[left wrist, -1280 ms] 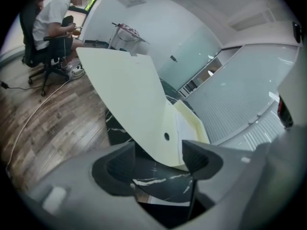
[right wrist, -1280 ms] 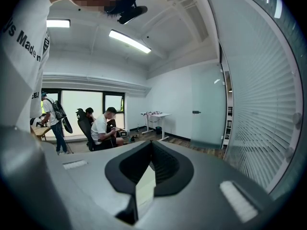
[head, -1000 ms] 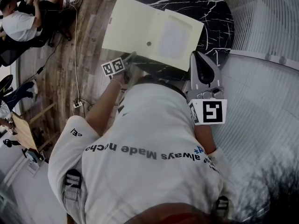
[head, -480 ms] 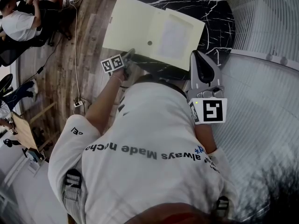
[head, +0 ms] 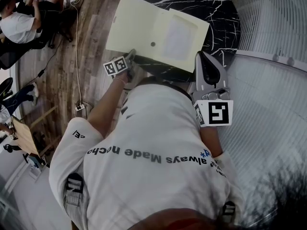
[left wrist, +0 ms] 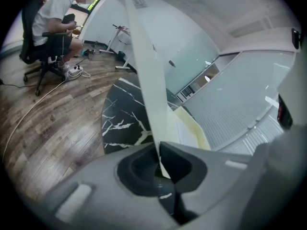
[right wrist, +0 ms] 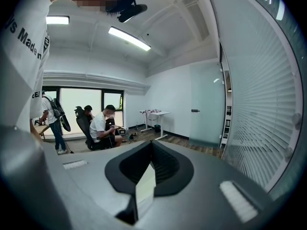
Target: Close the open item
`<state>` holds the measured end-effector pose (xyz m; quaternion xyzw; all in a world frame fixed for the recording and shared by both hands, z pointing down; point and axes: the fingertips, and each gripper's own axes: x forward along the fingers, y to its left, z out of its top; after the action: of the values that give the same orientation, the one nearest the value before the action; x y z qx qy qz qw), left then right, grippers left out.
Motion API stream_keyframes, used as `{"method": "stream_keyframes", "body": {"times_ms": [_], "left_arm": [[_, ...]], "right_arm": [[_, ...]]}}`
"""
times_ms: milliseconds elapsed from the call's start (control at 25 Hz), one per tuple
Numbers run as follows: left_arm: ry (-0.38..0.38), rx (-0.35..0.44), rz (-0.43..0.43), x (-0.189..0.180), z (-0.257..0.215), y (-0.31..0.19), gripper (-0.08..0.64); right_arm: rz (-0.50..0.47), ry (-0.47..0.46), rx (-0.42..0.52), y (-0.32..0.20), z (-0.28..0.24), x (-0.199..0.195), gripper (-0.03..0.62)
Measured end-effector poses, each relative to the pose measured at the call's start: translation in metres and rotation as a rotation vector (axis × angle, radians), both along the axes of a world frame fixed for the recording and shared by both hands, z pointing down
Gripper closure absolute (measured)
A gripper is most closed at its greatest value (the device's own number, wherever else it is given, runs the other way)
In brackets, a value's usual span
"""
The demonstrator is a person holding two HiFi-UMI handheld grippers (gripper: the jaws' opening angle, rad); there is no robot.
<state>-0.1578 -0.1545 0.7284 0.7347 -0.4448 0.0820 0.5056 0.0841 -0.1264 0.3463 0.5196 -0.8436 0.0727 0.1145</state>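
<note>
A pale yellow folder [head: 153,30] lies open on the round black marble table [head: 218,13], a white sheet in its right half. My left gripper [head: 130,55] is at the near edge of the folder's left cover. Its jaws have just been closing and now pinch that edge. In the left gripper view the cover [left wrist: 144,71] rises thin and upright out of the shut left gripper [left wrist: 159,150], over the table [left wrist: 122,123]. My right gripper [head: 202,56] hovers at the table's near right rim, beside the folder. The right gripper [right wrist: 151,143] has its jaws together, nothing held.
People sit on office chairs [head: 19,23] at the upper left. A cable and a power strip [head: 79,107] lie on the wood floor left of the table. A wall of blinds [head: 268,80] runs along the right. My white shirt fills the lower head view.
My left gripper has moved forward to the folder's near edge and closed on it. The right gripper has stayed where it was.
</note>
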Motion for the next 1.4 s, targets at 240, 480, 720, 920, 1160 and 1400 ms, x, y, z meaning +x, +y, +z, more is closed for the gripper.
{"method": "stream_keyframes", "body": {"times_ms": [240, 480, 720, 920, 1160, 1400], "left_arm": [[-0.078, 0.068, 0.058, 0.011, -0.02, 0.002, 0.549], [-0.213, 0.136, 0.148, 0.027, -0.035, 0.005, 0.548], [-0.347, 0.182, 0.219, 0.037, -0.039, 0.009, 0.542], [-0.569, 0.24, 0.375, 0.049, -0.043, 0.013, 0.523], [-0.828, 0.3, 0.587, 0.075, -0.048, 0.024, 0.509], [-0.997, 0.326, 0.804, 0.101, -0.042, 0.037, 0.491]], "right_arm": [[0.0, -0.005, -0.006, 0.0, 0.0, 0.0, 0.591], [0.004, -0.01, -0.011, 0.001, 0.004, 0.002, 0.591], [0.011, -0.011, -0.019, 0.002, 0.012, 0.008, 0.591], [0.018, -0.009, -0.027, 0.003, 0.014, 0.01, 0.591], [0.026, -0.014, -0.029, 0.007, 0.017, 0.016, 0.591], [0.034, -0.018, -0.033, 0.009, 0.018, 0.021, 0.591]]}}
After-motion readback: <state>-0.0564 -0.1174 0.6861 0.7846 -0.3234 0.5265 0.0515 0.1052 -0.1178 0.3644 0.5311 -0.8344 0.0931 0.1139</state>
